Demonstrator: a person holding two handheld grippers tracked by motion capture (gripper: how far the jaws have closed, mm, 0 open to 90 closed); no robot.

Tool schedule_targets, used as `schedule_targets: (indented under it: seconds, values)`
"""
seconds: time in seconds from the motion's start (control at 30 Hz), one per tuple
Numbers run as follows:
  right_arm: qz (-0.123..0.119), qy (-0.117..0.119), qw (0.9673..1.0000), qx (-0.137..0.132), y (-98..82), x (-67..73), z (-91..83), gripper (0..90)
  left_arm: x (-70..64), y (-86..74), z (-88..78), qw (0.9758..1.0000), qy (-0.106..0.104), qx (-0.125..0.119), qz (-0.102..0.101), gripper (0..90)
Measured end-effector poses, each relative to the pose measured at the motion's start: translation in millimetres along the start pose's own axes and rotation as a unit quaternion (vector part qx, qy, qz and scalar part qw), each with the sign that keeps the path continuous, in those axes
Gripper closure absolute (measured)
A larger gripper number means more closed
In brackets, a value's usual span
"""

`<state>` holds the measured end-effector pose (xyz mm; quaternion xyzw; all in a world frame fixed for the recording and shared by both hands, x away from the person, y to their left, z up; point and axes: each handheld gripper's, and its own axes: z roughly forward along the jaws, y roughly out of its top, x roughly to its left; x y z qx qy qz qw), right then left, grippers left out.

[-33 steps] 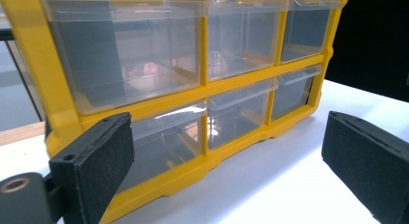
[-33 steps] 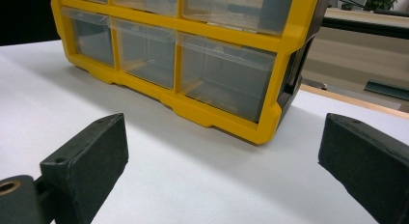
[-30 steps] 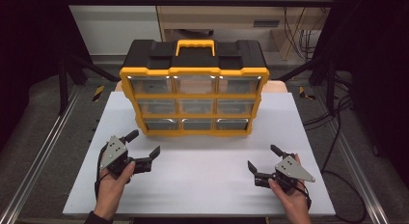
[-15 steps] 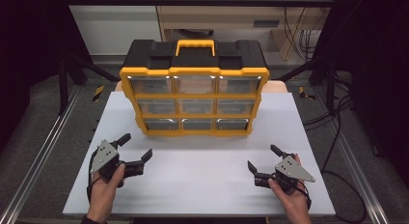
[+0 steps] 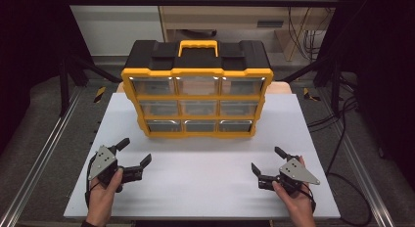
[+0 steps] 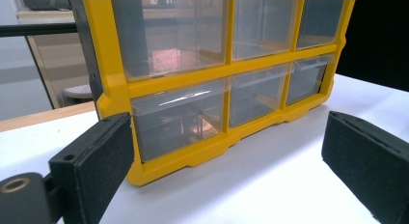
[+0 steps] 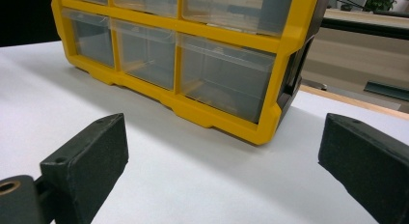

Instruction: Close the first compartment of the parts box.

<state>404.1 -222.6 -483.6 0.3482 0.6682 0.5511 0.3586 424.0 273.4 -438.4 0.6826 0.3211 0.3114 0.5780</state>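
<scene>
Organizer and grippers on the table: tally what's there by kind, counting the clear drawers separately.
Yellow and black organizer: 1
Clear drawers in its front, three rows of three: 9
Handheld grippers, left gripper and right gripper, both open and empty: 2
Total: 12

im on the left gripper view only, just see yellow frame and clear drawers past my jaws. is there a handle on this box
Observer: Yes, the high view shows a yellow carry handle on the black top of the yellow plastic drawer cabinet.
Operator: where's the other gripper
Observer: The right gripper sits near the white table front edge, right of the cabinet, jaws apart.
Operator: how many drawers in all
Observer: Nine clear drawers, three rows of three.
</scene>
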Motion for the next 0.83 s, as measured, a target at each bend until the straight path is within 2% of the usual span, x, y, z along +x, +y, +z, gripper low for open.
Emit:
schedule_targets:
  seconds: [0.43,0.63,0.83]
  values:
    - [0.006,-0.006,1.0000,-0.003,-1.0,-2.2,-2.2,3.9,3.8,-10.4,-0.4,0.9999,-0.001,-0.010,-0.003,4.2]
    - [0.013,-0.010,0.9999,-0.005,-2.2,-3.7,-2.3,3.7,10.9,-14.9,0.1,0.9997,0.013,-0.021,-0.007,4.2]
    - [0.018,-0.009,0.9998,-0.002,-4.0,-4.2,0.1,3.6,9.7,-13.1,6.2,0.9995,0.016,-0.025,-0.004,4.2]
